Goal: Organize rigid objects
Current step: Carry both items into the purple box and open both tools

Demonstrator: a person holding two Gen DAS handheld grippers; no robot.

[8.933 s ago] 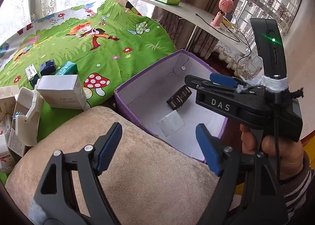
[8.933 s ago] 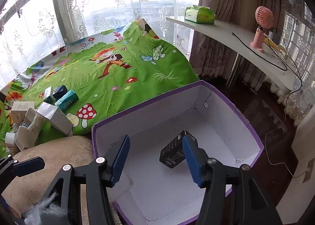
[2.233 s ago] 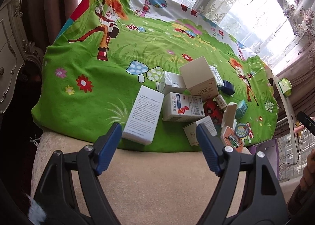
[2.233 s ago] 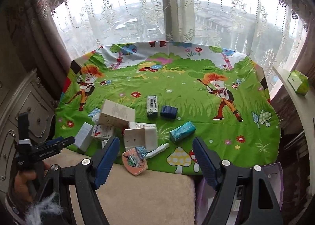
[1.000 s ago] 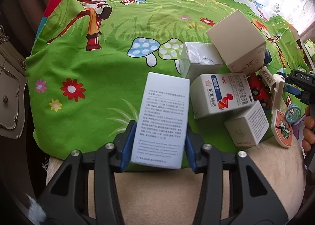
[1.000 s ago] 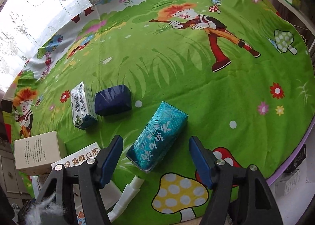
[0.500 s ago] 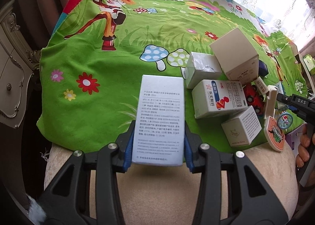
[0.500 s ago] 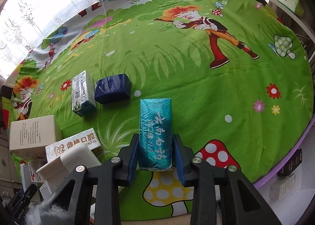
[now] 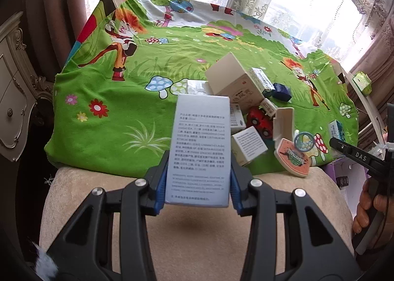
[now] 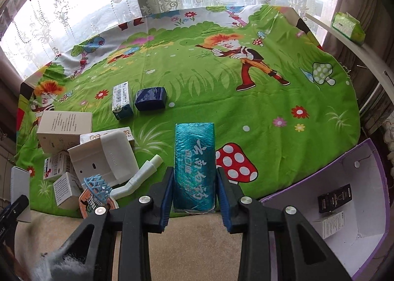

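1. The left tongs (image 9: 198, 191) grip a tall white box (image 9: 200, 150) by its long sides, blue pads pressed to both edges; its printed face is turned to the camera.
2. The white box hangs clear of the green cloth (image 9: 123, 118), over the near edge where cloth meets the beige cushion (image 9: 202, 239).
3. The right tongs (image 10: 194, 201) are clamped on a teal pack (image 10: 194, 165), held lengthwise between the pads, lifted above the near edge of the cloth (image 10: 258, 113) beside a red mushroom print.
4. A heap of boxes lies on the cloth toward its near left corner in the right wrist view: a large cream box (image 10: 65, 128), a white flip case (image 10: 103, 158) lying open, a small white cube box (image 10: 65, 190) and a white bent tube (image 10: 138, 177).
5. An orange toy backboard with a blue hoop (image 10: 97, 192) sits at the near edge, just beside the tube.
6. Farther in on the cloth, a green-and-white box (image 10: 122, 101) and a dark blue box (image 10: 150, 98) lie side by side, apart from the heap.
7. A purple bin (image 10: 354, 155) with a white inside stands off the right edge of the cloth; a black box (image 10: 335, 198) and a white box (image 10: 331, 225) lie in it.
8. In the left wrist view a hand (image 9: 367, 209) on the right tongs' grip shows at the right edge.
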